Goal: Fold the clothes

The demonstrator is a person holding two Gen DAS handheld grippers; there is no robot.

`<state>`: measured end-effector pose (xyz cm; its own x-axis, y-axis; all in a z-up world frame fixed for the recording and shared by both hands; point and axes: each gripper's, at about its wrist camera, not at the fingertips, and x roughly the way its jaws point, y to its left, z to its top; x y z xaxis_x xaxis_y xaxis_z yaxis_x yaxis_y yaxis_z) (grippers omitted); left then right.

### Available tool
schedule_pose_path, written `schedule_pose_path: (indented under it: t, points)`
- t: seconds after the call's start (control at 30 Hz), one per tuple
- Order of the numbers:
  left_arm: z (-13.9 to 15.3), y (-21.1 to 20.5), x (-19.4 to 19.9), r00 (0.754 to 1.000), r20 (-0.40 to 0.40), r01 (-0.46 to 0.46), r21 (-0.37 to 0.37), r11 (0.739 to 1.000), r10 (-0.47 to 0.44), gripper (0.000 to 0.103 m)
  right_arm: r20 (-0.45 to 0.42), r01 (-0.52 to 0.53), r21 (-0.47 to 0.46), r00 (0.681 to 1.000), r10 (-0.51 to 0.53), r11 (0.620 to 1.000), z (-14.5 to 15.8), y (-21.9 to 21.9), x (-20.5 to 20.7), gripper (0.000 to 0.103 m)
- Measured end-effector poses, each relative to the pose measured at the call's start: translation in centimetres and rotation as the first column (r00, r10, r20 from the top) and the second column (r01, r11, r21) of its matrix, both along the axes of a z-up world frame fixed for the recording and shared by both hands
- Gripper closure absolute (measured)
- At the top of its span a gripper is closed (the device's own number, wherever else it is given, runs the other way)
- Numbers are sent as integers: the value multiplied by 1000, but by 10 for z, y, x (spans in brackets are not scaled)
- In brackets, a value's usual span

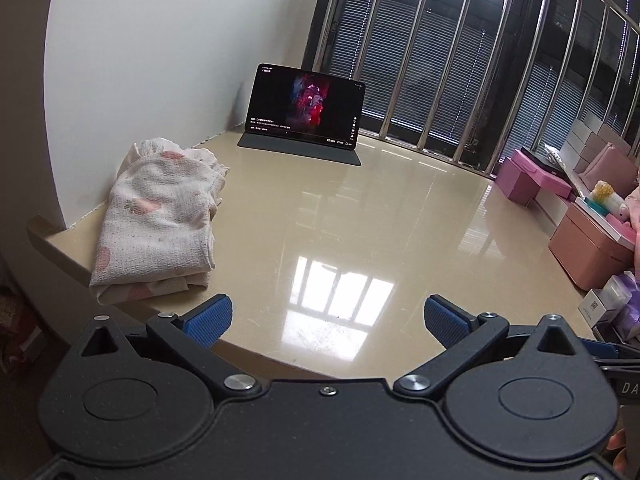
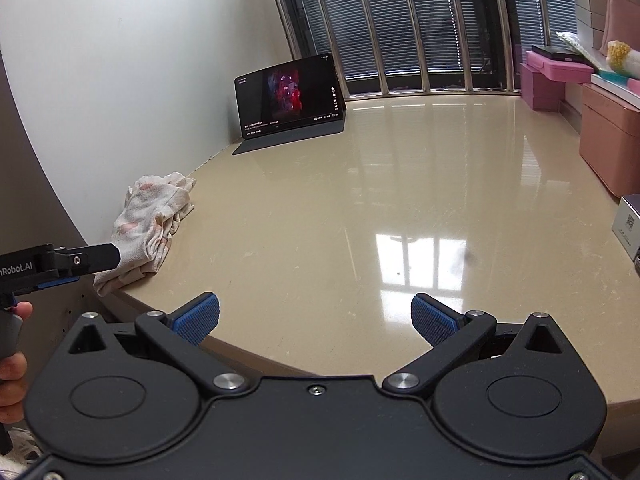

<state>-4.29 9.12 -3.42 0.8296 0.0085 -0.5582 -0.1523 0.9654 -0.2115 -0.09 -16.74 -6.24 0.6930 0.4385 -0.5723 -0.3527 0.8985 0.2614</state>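
Note:
A folded cream garment with pink prints [image 1: 160, 216] lies at the left edge of the glossy beige table [image 1: 360, 220], against the white wall. It also shows in the right wrist view [image 2: 148, 224]. My left gripper [image 1: 327, 320] is open and empty over the table's near edge, to the right of the garment. My right gripper [image 2: 315, 318] is open and empty over the near edge too. The left gripper's body [image 2: 60, 260] shows at the left of the right wrist view, in front of the garment's near end.
A tablet [image 1: 308, 108] playing a video stands at the back by the wall, and shows in the right wrist view [image 2: 290, 98]. Pink boxes [image 1: 532, 176] and small cartons [image 2: 628, 224] line the right side. A barred window [image 1: 440, 60] runs behind.

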Motion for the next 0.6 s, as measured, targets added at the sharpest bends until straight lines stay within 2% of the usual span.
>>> schedule_pose_path:
  t: [0.6]
  points:
    - [-5,-1,-3,1000,-10,9,2,1000,-9,0,-17,1,-21,1000,-1,1000,-4,6,0,0]
